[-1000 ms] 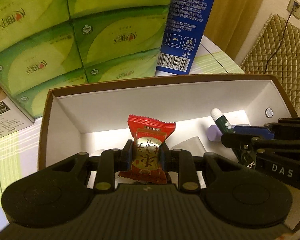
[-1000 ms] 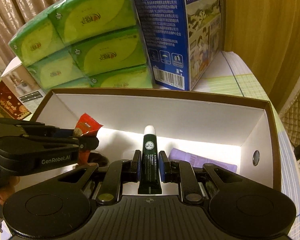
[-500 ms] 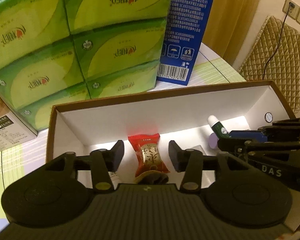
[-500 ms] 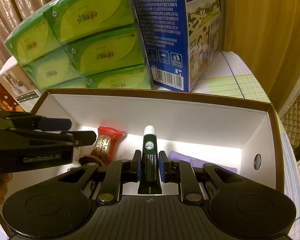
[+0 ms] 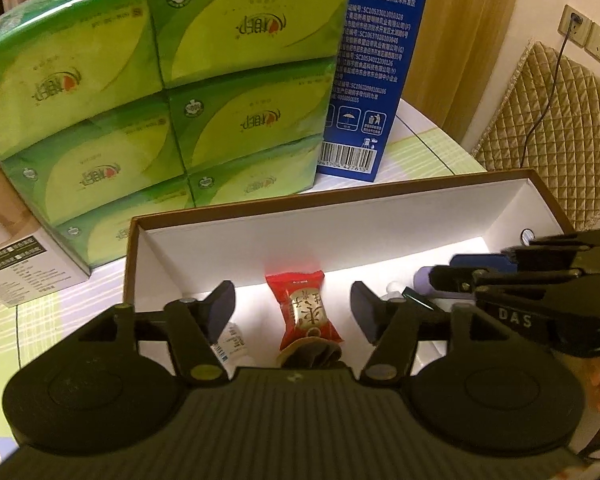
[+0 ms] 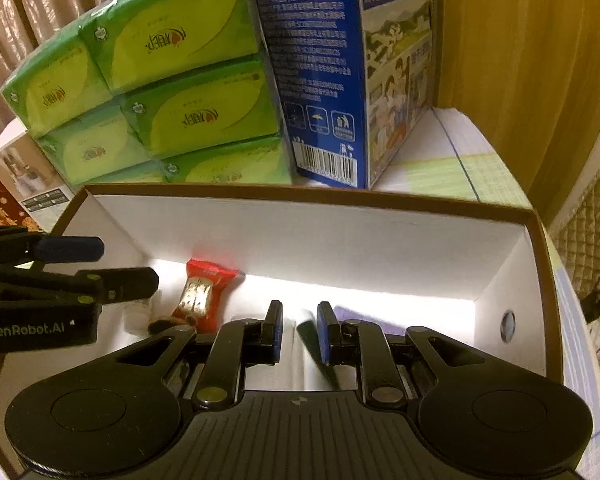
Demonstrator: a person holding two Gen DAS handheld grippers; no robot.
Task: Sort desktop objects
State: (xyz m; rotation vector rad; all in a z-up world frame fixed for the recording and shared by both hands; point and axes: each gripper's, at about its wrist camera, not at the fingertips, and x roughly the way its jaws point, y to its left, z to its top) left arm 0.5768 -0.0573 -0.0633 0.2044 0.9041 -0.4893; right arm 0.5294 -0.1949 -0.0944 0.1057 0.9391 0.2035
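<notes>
A brown-rimmed white box [image 5: 340, 216] [image 6: 300, 232] holds the sorted items. A red candy packet [image 5: 306, 308] [image 6: 202, 294] lies on its floor. My left gripper [image 5: 292, 308] is open above it, empty. My right gripper [image 6: 299, 332] is open; the dark green tube [image 6: 314, 340] lies blurred between and below its fingers, free of them. The tube [image 5: 414, 296] also shows in the left wrist view beside a purple item [image 5: 426, 280] [image 6: 364, 316]. A small white bottle [image 5: 234, 340] lies at the box's left.
Stacked green tissue packs [image 5: 160, 100] [image 6: 172, 92] and a tall blue carton [image 5: 372, 72] [image 6: 340, 72] stand right behind the box. A small printed box [image 5: 16, 264] sits at the left. A quilted chair back [image 5: 548, 132] is at the right.
My left gripper opened and dropped the candy into the box, then rose. My right gripper has just opened and let go of the green tube, which falls into the box.
</notes>
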